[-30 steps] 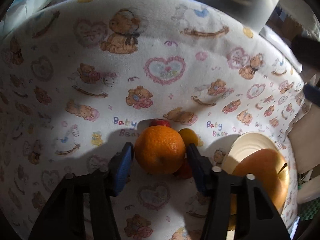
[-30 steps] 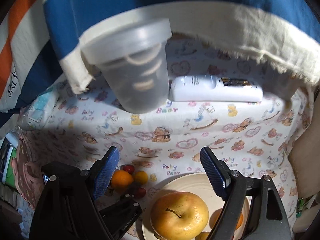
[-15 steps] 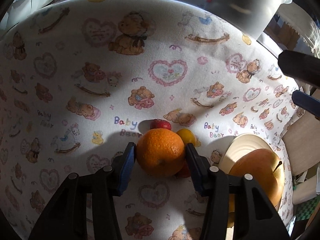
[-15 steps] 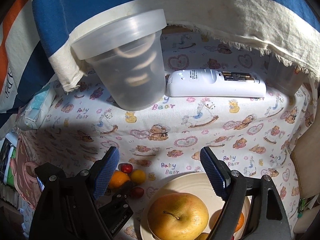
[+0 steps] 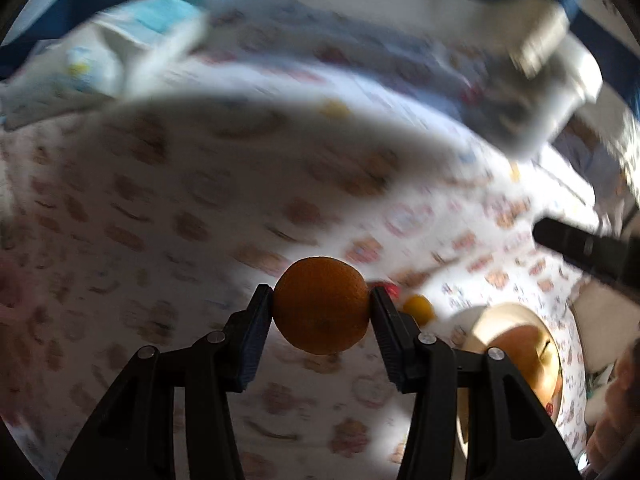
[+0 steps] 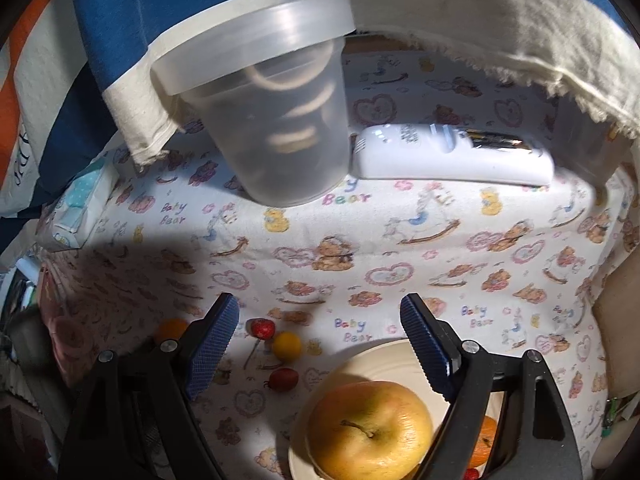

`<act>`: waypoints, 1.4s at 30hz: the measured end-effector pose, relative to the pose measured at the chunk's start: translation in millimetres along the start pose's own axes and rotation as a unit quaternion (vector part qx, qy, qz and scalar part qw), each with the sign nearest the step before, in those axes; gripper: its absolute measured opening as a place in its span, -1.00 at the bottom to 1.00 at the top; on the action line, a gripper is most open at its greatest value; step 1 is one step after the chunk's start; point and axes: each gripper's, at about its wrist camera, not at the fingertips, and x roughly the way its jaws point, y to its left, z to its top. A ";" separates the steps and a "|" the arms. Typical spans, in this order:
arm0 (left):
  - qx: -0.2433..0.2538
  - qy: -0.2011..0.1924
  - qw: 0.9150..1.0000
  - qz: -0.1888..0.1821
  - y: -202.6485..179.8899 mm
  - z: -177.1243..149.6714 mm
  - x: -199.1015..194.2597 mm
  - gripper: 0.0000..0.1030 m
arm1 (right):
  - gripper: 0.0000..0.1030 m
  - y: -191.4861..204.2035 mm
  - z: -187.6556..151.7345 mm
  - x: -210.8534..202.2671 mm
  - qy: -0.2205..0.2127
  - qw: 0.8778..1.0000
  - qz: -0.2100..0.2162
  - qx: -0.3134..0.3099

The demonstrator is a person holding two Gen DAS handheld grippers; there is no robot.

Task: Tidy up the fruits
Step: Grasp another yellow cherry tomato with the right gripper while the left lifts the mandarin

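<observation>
- Your left tongs are clamped on the orange, one pad on each flank; the fruit sits clear above the patterned tabletop, judged from the blurred cloth behind it
- Your right tongs stand spread wide with nothing between them, hovering over the plate, which carries the large apple and a second orange fruit part-hidden at its right edge
- Three small fruits lie on the cloth just left of the plate: a red one, a yellow one and another red one
- Step in hand, as judged: carrying the orange across to the plate. Hold the squeeze even and travel level, since a round skin can roll out of flat pads
- Aim for the bare rim area beside the apple, not on top of it, and lower until the fruit rests before releasing
- Keep the right tongs out of the landing path
- The orange is near-spherical, so it shows no clear long axis; its stem end cannot be made out
</observation>
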 end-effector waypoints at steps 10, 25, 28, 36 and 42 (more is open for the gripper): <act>-0.038 -0.036 0.999 -0.009 46.7 17.5 -24.4 -0.06 | 0.34 29.9 -15.7 27.8 0.042 0.997 0.000 -0.069; -0.028 -0.012 0.999 0.024 32.2 16.0 9.1 -0.06 | -0.26 74.7 -52.3 84.1 0.091 0.972 -0.077 -0.203; -0.029 -0.011 0.999 0.023 30.6 16.6 12.3 -0.06 | -0.27 75.6 -53.2 89.3 0.089 0.969 -0.099 -0.208; -0.024 -0.008 0.999 0.021 28.3 13.7 18.6 -0.06 | -0.35 77.9 -58.6 98.8 0.097 0.967 -0.099 -0.212; -0.026 -0.007 0.999 0.019 29.5 13.9 19.9 -0.06 | -0.42 80.3 -59.1 106.2 0.100 0.967 -0.105 -0.211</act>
